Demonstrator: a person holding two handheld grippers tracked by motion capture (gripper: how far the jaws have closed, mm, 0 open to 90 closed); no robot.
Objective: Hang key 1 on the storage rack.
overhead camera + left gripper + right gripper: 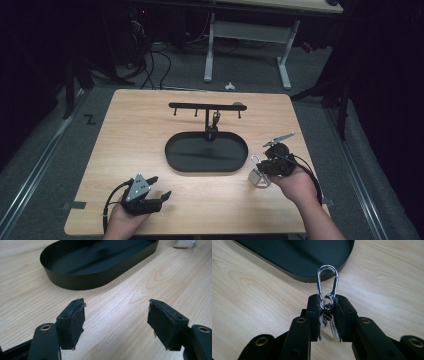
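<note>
Keyring with its carabiner (327, 282) is what I am working with, probably bound for the hook rack (207, 106) at upper centre of the high view, behind the black oval tray (206, 152). Pickup looks done, hanging is left. My right gripper (327, 305), at lower right, pinches the clip's base; my left gripper (116, 323) at lower left gapes wide, holding nothing.

Bare table (135, 150) lies open left of the black tray (206, 152). The hook rack (207, 106) blocks the way behind the tray; the near edge stays free between both hands.
</note>
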